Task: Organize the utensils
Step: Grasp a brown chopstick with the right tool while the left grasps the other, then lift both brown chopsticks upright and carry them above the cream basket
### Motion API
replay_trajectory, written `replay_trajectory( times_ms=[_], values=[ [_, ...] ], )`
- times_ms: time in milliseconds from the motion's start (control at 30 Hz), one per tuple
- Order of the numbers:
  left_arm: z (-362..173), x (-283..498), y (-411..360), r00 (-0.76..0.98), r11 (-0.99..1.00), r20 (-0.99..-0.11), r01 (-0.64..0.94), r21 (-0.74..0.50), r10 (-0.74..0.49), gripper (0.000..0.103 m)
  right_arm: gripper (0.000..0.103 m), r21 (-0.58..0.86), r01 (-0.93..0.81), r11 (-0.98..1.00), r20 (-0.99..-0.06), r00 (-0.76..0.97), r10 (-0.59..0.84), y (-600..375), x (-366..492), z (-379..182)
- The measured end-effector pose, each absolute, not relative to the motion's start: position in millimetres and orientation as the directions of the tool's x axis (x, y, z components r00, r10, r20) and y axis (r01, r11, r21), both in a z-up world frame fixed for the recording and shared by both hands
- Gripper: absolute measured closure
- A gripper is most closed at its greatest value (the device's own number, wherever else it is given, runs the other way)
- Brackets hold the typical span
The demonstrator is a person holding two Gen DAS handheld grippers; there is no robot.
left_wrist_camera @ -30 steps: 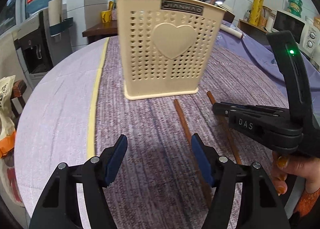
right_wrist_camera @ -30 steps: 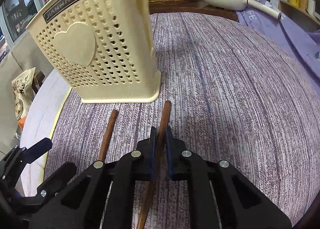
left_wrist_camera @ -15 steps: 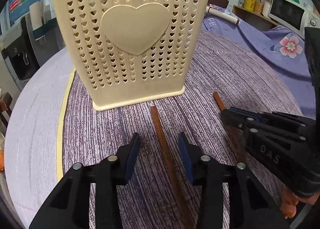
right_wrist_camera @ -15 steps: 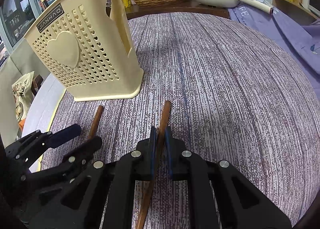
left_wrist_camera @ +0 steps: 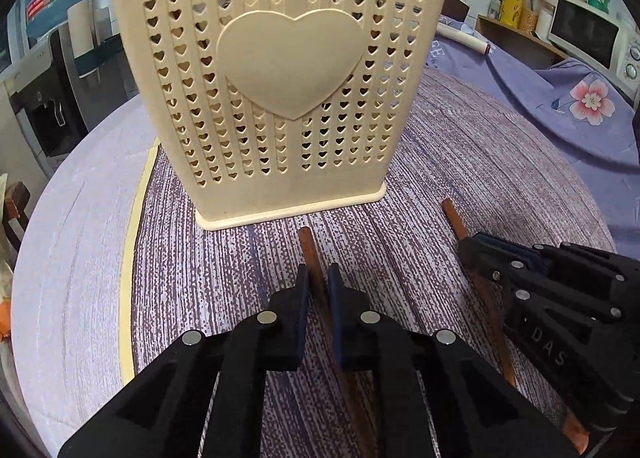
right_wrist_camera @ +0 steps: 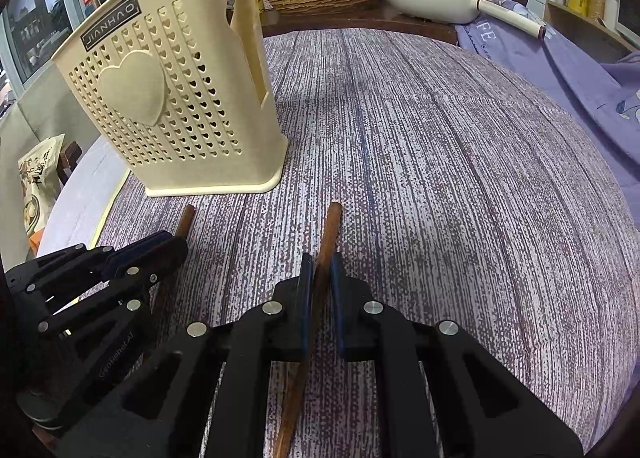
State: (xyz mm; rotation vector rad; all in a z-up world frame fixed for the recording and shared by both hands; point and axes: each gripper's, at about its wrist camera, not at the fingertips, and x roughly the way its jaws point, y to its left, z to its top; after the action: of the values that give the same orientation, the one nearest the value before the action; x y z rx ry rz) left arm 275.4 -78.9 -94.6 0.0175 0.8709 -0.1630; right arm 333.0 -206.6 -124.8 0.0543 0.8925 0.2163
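1. The left gripper (left_wrist_camera: 318, 278) has just been closing, and its blue pads now pinch a brown chopstick (left_wrist_camera: 310, 254) that lies on the striped purple mat (left_wrist_camera: 460, 162).
2. The right gripper (right_wrist_camera: 320, 270) is clamped on the second chopstick (right_wrist_camera: 332, 226), which also lies flat on the mat and points away from the camera.
3. The two chopsticks lie side by side, near but apart, their far tips just short of the base of the cream utensil basket (left_wrist_camera: 280, 98).
4. The basket stands upright near the mat's yellow-edged left border (left_wrist_camera: 132, 258); to its right, the mat is open up to the floral purple cloth (right_wrist_camera: 560, 70).
5. Both chopsticks' near ends run under the gripper bodies and are hidden.
6. Only dark tips show above the basket's rim, too cropped to identify.
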Motion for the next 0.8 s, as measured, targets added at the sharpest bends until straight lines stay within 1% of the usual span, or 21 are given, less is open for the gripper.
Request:
replay_trajectory(
  times_ms=[167, 300, 533, 800],
  values=[
    [-88.1, 268.1, -70.7, 0.643, 0.982, -0.743, 0.147, -0.118, -0.186, 0.094, 0.093, 0.165, -0.172, 0.971, -0.743, 0.626, 0.237, -208.5, 324.9, -117.1],
    [-67.7, 254.4, -63.3, 0.679, 0.975, -0.7, 0.157, -0.157, -0.222, 0.094, 0.094, 0.19, -0.199, 0.961, -0.711, 0.648, 0.274, -208.2, 313.9, -102.3],
    [-28.6, 223.0, -50.5, 0.742, 0.962, -0.613, 0.195, -0.19, -0.272, 0.095, 0.094, 0.242, -0.271, 0.932, -0.623, 0.693, 0.364, -209.8, 288.8, -64.9],
    [9.6, 203.7, -45.7, 0.782, 0.948, -0.538, 0.236, -0.215, -0.316, 0.096, 0.095, 0.235, -0.345, 0.909, -0.525, 0.742, 0.417, -211.3, 256.4, -16.4]
  ],
)
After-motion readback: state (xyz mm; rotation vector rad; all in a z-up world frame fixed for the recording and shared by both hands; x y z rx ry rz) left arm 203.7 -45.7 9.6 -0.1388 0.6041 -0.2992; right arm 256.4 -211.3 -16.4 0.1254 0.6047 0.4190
